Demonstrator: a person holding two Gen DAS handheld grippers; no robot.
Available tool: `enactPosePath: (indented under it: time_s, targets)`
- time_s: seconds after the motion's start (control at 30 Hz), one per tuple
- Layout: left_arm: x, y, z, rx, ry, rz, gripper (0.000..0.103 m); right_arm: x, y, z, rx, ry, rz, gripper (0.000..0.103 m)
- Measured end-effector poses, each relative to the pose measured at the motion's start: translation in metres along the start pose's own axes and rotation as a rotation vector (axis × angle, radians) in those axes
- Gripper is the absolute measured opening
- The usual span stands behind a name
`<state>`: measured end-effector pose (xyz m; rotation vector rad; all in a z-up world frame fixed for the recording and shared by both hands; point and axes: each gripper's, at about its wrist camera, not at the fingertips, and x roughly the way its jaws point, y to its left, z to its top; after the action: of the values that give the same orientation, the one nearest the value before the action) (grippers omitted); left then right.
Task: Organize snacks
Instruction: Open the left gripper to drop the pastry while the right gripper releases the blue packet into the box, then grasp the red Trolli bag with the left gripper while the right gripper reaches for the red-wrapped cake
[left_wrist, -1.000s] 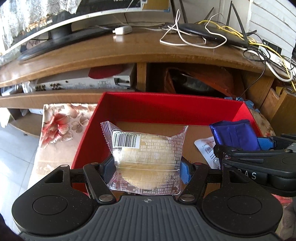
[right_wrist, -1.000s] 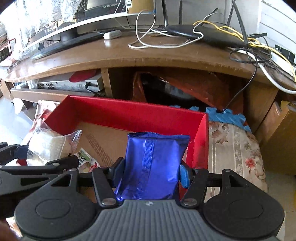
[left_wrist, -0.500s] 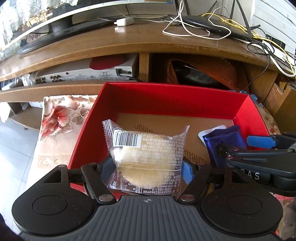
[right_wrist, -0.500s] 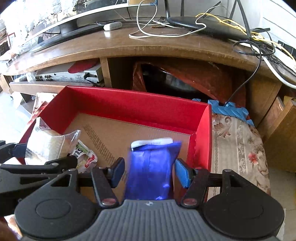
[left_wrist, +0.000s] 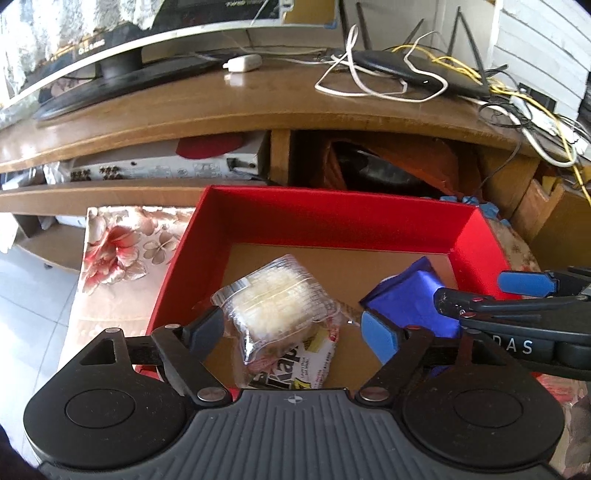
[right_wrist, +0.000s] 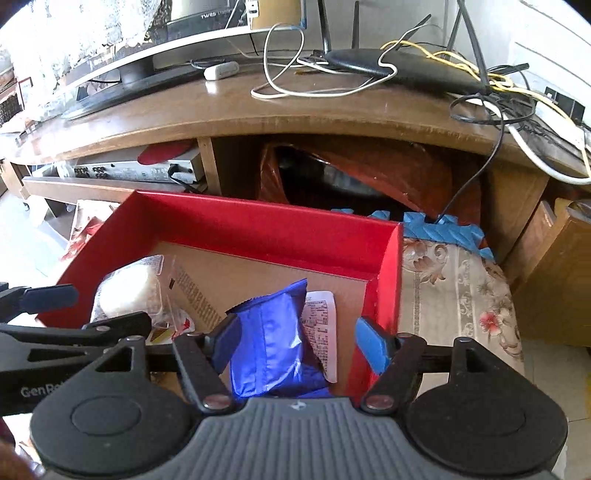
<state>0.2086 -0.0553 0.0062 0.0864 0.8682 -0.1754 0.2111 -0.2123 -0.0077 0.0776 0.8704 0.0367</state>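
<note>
Opening both sets of jaws over red box (left_wrist: 332, 225): left gripper (left_wrist: 293, 328) spread wide, clear-wrapped cake (left_wrist: 275, 310) loose between pads, lying on printed packet (left_wrist: 295, 365) on cardboard floor; right gripper (right_wrist: 297, 341) parting too, blue pouch (right_wrist: 273, 339) slumped free between them, resting on white packet (right_wrist: 323, 325) near right wall

Red box (left_wrist: 332, 225), cardboard floor: clear-wrapped pastry (left_wrist: 275, 306) lying atop a printed packet (left_wrist: 295, 365); blue pouch (left_wrist: 406, 299) beside it. Left gripper (left_wrist: 291, 328) jaws opening, clear of pastry.
</note>
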Motion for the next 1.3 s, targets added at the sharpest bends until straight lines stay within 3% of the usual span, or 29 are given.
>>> enactPosePath:
  time_s: [0.57,0.8,1.07,1.3]
  targets:
    - [-0.035,-0.034,-0.018,0.063,-0.009,-0.117,0.087,-0.063,-0.063,-0.042,0.077,0.008,-0.05,0.067]
    - [-0.039,-0.033,-0.033,0.064,0.026,-0.129,0.088,-0.061,-0.063,-0.077,0.042,0.102,-0.025,0.067]
    - [-0.043,-0.025,-0.046,0.048,0.065,-0.162,0.088,-0.044,-0.094,-0.074,0.004,0.148,-0.069,0.067]
    - [-0.042,-0.048,-0.056,0.091,0.114,-0.243,0.088,-0.027,-0.105,-0.073,-0.132,0.178,0.006,0.068]
